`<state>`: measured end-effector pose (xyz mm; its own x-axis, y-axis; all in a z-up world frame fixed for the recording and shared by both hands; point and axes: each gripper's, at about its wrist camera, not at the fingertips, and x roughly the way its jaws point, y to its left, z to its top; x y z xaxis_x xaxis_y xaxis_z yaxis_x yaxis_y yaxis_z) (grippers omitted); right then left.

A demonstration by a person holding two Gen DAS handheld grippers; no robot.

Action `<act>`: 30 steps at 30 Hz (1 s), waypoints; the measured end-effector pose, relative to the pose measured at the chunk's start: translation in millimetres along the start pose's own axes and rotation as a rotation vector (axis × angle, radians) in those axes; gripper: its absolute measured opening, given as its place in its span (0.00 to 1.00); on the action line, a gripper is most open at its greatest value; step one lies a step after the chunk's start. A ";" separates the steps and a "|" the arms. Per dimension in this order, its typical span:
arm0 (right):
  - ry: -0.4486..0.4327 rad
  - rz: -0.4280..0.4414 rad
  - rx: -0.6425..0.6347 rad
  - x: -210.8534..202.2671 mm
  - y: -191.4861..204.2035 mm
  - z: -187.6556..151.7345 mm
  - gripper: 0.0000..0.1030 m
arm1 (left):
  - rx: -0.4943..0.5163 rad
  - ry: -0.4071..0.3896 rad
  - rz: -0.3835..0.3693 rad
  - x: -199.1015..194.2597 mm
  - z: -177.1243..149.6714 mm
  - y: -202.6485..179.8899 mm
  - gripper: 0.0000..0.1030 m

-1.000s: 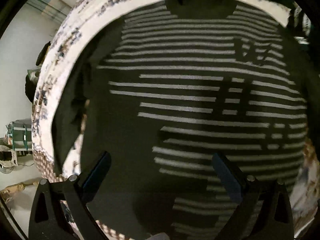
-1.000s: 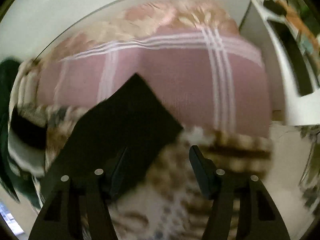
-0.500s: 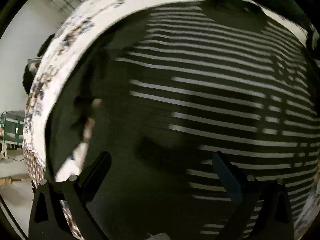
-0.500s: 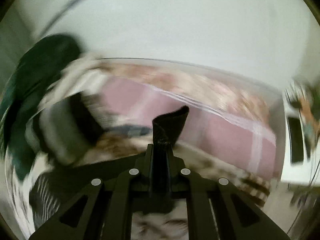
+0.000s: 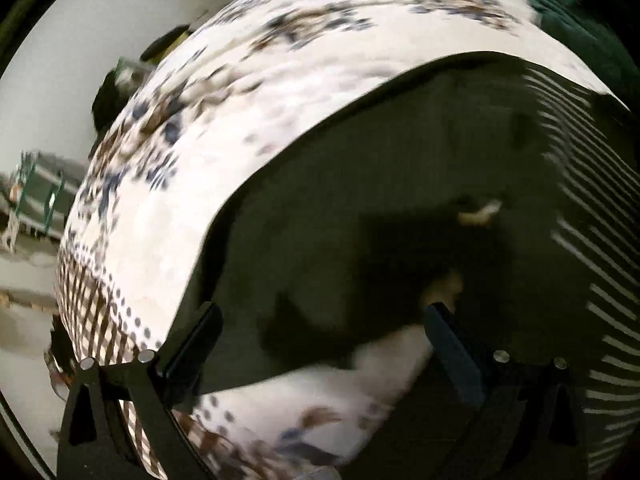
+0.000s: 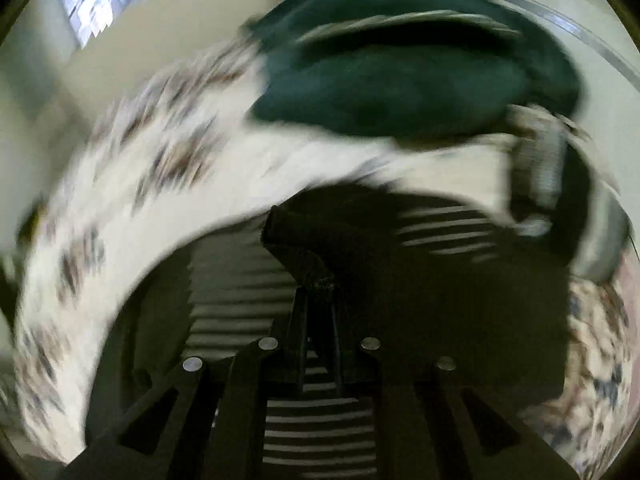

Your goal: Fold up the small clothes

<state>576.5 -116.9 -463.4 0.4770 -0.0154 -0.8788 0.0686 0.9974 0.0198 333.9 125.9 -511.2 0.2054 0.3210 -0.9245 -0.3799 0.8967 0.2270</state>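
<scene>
A dark garment with thin white stripes [image 5: 580,208] lies spread on a patterned white cloth [image 5: 280,92]. Its plain dark sleeve part [image 5: 340,208] fills the middle of the left wrist view. My left gripper [image 5: 320,340] is open and hovers just above that dark part, holding nothing. My right gripper [image 6: 318,300] is shut on a dark fold of the garment [image 6: 296,236] and holds it over the striped body [image 6: 320,420]. Both views are blurred by motion.
A dark green garment pile [image 6: 400,80] lies on the patterned cloth [image 6: 160,160] beyond the striped one. A folded grey and white item [image 6: 560,184] lies at the right. Room floor and a green rack [image 5: 36,196] show at far left.
My right gripper shut on the dark fold and swung it left over the striped body. My left gripper moved left, from the stripes to the plain dark part near the cloth edge.
</scene>
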 end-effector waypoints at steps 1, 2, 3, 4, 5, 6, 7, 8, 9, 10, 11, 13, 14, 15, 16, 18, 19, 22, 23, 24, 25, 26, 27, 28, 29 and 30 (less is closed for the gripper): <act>0.021 -0.005 -0.062 18.5 32.9 -8.6 0.10 | -0.015 0.004 -0.001 3.0 -1.0 7.6 1.00; 0.044 -0.015 -0.115 34.3 60.7 -17.7 0.10 | -0.038 0.009 -0.004 8.4 -1.4 19.4 1.00; 0.062 -0.018 -0.151 41.1 83.6 -32.7 0.10 | -0.051 0.013 -0.010 11.3 -1.7 26.3 1.00; 0.078 -0.026 -0.185 52.3 101.9 -42.1 0.10 | -0.064 0.017 -0.015 13.9 -2.7 32.3 1.00; 0.087 -0.037 -0.217 58.8 113.6 -54.9 0.10 | -0.079 0.024 -0.019 17.5 -3.6 42.1 1.00; 0.099 -0.049 -0.242 66.5 124.4 -66.0 0.10 | -0.088 0.030 -0.026 18.7 -5.0 47.3 1.00; 0.127 -0.050 -0.255 74.8 131.5 -74.0 0.10 | -0.107 0.038 -0.034 19.6 -6.8 58.8 1.00; 0.179 -0.030 -0.252 82.7 133.7 -79.6 0.11 | -0.120 0.043 -0.036 18.8 -8.7 65.7 1.00; 0.218 -0.005 -0.227 88.2 132.4 -81.5 0.11 | -0.156 0.052 -0.053 17.5 -13.7 83.7 1.00; 0.240 0.030 -0.191 88.5 125.2 -81.7 0.17 | -0.179 0.057 -0.061 16.8 -17.5 92.7 1.00; 0.261 0.091 -0.151 82.3 114.9 -83.7 0.33 | -0.226 0.072 -0.063 16.2 -26.5 111.9 1.00; 0.272 0.147 -0.098 63.9 90.4 -88.8 0.61 | -0.291 0.111 -0.075 18.3 -40.7 133.4 1.00; 0.270 0.141 -0.086 52.1 77.5 -95.3 0.64 | -0.336 0.143 -0.091 21.9 -49.3 145.5 1.00; 0.276 0.140 -0.080 43.6 67.9 -101.9 0.64 | -0.410 0.200 -0.129 29.7 -61.0 159.0 1.00; 0.286 0.129 -0.069 35.6 56.0 -111.3 0.64 | -0.449 0.225 -0.157 34.9 -66.3 164.8 1.00; 0.318 0.112 -0.033 22.1 31.6 -128.0 0.64 | -0.528 0.275 -0.202 48.7 -78.7 174.0 1.00; 0.333 0.107 -0.013 16.9 20.1 -138.8 0.64 | -0.533 0.271 -0.196 51.5 -80.8 174.3 1.00; 0.370 0.073 0.036 5.7 -5.9 -167.1 0.64 | -0.366 0.248 -0.052 64.0 -74.4 153.0 1.00; 0.388 0.065 0.055 5.1 -14.1 -174.9 0.64 | -0.338 0.240 -0.030 66.8 -71.7 151.7 1.00; 0.403 0.063 0.069 5.3 -17.3 -179.6 0.64 | -0.327 0.225 0.020 71.0 -64.9 161.0 1.00; 0.418 0.065 0.080 2.3 -25.2 -184.9 0.64 | -0.341 0.216 0.043 72.1 -60.7 170.0 1.00; 0.430 0.065 0.088 2.3 -29.3 -193.2 0.64 | -0.382 0.195 0.080 73.0 -53.0 193.3 1.00; 0.433 0.062 0.086 3.6 -29.6 -197.8 0.64 | -0.411 0.176 0.123 72.9 -47.1 213.3 1.00; 0.432 0.059 0.076 2.2 -29.5 -201.1 0.64 | -0.424 0.163 0.158 72.8 -43.2 226.6 1.00; 0.426 0.062 0.062 -0.4 -29.9 -205.0 0.64 | -0.439 0.146 0.206 71.9 -37.7 245.1 1.00; 0.414 0.063 0.041 -3.4 -29.2 -208.7 0.64 | -0.457 0.129 0.239 70.6 -34.2 265.2 1.00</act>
<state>390.1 -131.4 -560.5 0.0892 0.0830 -0.9925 0.0893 0.9918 0.0910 216.7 376.0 -526.7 -0.0361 0.4342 -0.9001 -0.7629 0.5698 0.3055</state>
